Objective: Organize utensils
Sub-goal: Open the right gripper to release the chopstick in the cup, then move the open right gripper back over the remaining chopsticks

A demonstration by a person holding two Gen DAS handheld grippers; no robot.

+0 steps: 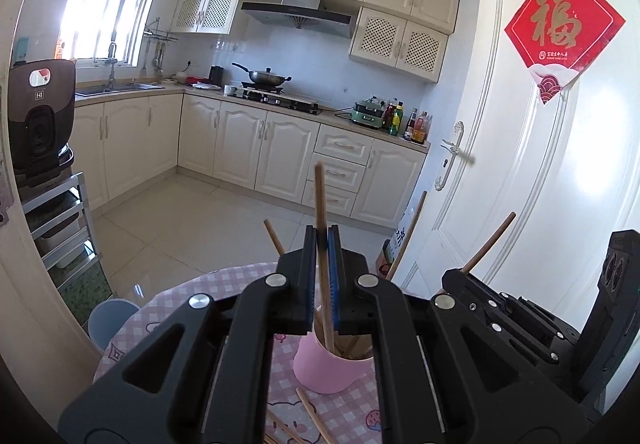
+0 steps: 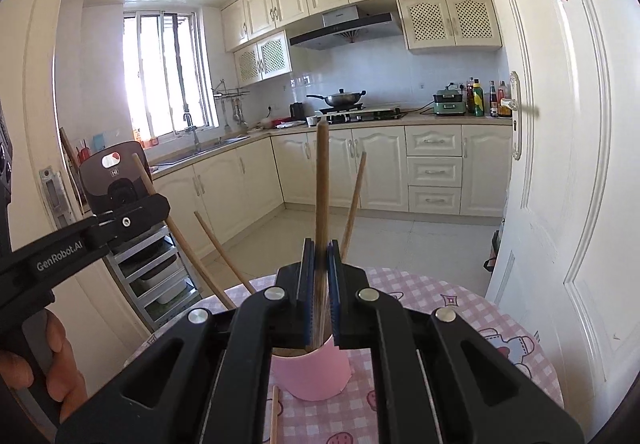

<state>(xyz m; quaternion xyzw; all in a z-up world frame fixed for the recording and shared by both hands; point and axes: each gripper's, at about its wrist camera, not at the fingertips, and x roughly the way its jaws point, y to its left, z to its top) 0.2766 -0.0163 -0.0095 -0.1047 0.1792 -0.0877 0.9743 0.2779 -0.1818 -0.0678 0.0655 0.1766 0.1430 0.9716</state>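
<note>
A pink cup (image 1: 326, 366) (image 2: 310, 372) stands on a round table with a pink checked cloth (image 1: 188, 308) (image 2: 448, 308). My left gripper (image 1: 323, 240) is shut on a wooden chopstick (image 1: 322, 228) whose lower end is inside the cup. My right gripper (image 2: 320, 250) is shut on another wooden chopstick (image 2: 321, 180), also standing over the cup. Other chopsticks lean out of the cup (image 2: 354, 200) (image 2: 224, 252). Loose chopsticks lie on the cloth in front of the cup (image 1: 314, 414) (image 2: 274, 414). The right gripper's body shows at the right of the left wrist view (image 1: 520, 308).
A blue bin (image 1: 110, 318) stands on the floor left of the table. A metal rack with a brown rice cooker (image 1: 40, 112) is at the left. A white door (image 1: 540, 164) is close on the right. Kitchen cabinets and stove line the far wall.
</note>
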